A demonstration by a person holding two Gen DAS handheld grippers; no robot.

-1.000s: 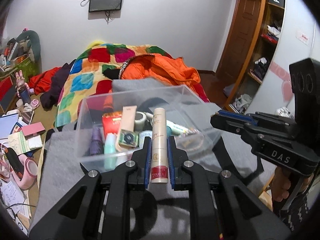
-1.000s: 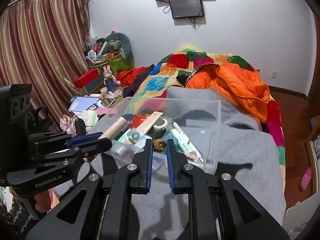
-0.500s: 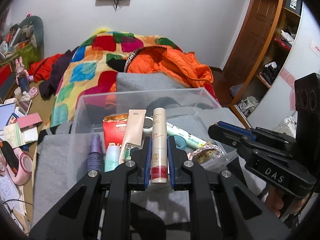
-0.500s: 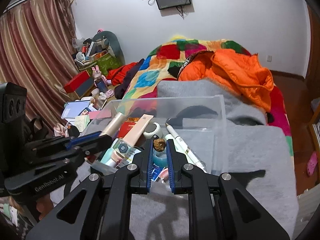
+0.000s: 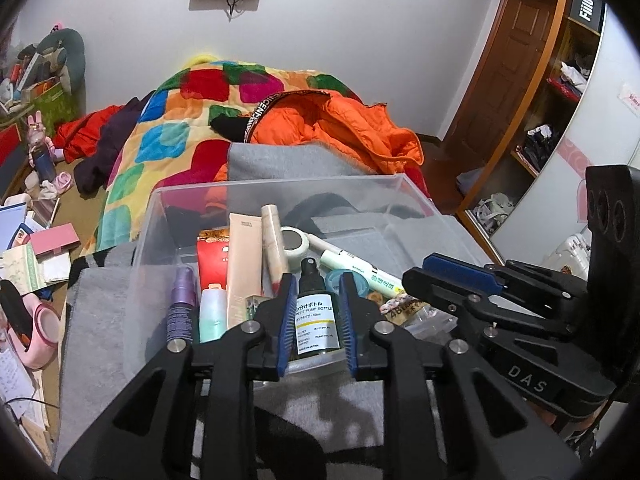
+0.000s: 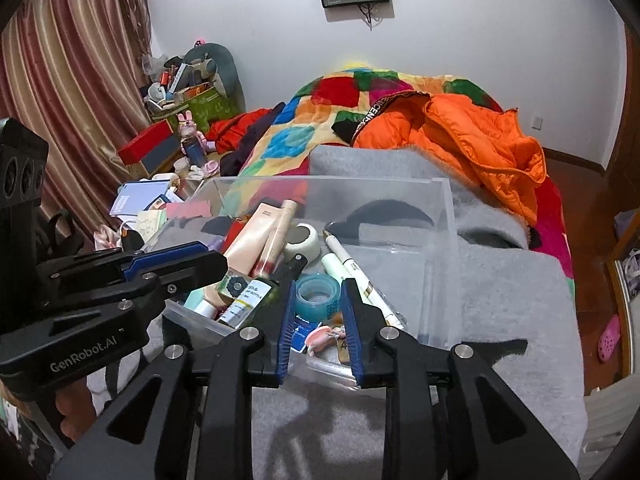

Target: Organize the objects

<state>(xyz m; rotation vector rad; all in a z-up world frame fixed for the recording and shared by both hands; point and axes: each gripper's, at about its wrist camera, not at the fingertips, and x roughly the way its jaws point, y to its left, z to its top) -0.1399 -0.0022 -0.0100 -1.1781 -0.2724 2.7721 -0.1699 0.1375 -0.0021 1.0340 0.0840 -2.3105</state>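
Observation:
A clear plastic box (image 5: pixel 276 190) (image 6: pixel 444 216) sits on a grey blanket and holds several cosmetics and stationery items. My left gripper (image 5: pixel 314 318) is open and empty over the box's near edge, with a small dark pump bottle (image 5: pixel 316 320) lying in the box between its fingers. The beige tube (image 5: pixel 270 240) lies in the box beside a peach tube (image 5: pixel 242 264). My right gripper (image 6: pixel 320 316) is open and empty over the box's near edge, above a teal tape roll (image 6: pixel 318 292). The pump bottle (image 6: pixel 250 300) also shows in the right wrist view.
A patchwork quilt (image 5: pixel 168 136) and an orange jacket (image 6: pixel 476 136) lie beyond the box. Cluttered books and boxes (image 6: pixel 148 200) lie at the left. A wooden door and shelves (image 5: pixel 532 92) stand at the right. The grey blanket (image 6: pixel 516 300) spreads around the box.
Both grippers opened. The left let go of the beige tube, which now lies in the box. The right let go of its small brown object. Both moved in over the box.

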